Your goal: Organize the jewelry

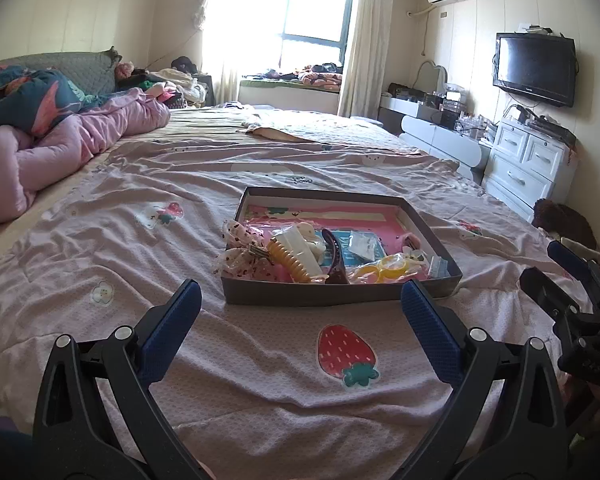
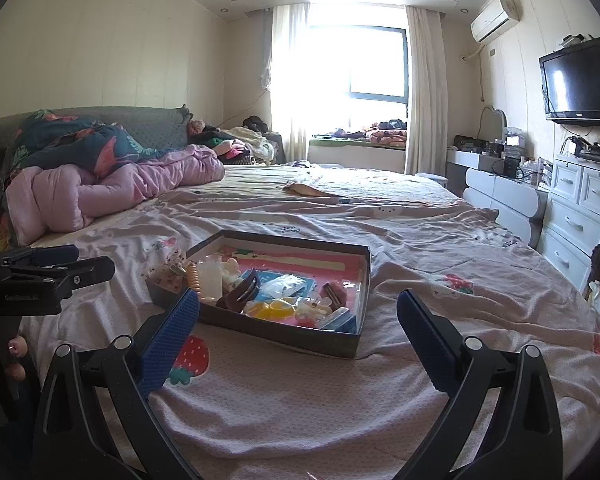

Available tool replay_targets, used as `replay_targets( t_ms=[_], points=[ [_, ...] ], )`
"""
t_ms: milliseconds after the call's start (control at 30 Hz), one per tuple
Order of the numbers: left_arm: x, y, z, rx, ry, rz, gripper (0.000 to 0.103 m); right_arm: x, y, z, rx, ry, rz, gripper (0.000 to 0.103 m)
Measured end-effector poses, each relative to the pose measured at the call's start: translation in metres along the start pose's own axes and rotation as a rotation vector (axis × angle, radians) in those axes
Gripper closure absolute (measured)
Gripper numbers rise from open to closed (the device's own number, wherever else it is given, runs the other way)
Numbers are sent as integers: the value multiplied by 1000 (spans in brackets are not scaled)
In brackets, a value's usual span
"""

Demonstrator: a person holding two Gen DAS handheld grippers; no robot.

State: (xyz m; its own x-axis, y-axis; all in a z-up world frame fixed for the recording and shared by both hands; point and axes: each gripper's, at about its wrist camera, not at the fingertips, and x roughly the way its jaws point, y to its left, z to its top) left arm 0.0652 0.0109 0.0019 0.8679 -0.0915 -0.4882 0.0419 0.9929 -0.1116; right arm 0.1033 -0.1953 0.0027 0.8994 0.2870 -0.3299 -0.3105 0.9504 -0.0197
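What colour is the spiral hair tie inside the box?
The spiral hair tie is yellow; the left wrist view shows it best, at the box's near left.

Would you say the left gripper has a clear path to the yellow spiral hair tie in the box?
Probably yes: the left gripper is open and empty, and the yellow spiral hair tie lies on top near the box's low front wall.

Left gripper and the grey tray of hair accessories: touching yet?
Apart. In the left wrist view the left gripper hangs open short of the grey tray, with bedsheet showing between its fingers and the tray's near wall.
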Motion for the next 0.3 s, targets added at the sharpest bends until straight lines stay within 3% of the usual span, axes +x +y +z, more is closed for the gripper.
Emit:
replay_targets(
  t_ms=[167, 300],
  points=[
    [13, 15, 6, -32, 22, 73, 11, 7, -25, 7, 64, 5, -30, 7],
    [42, 70, 32, -112, 42, 225, 11, 33, -77, 25, 123, 25, -208, 7]
  ],
)
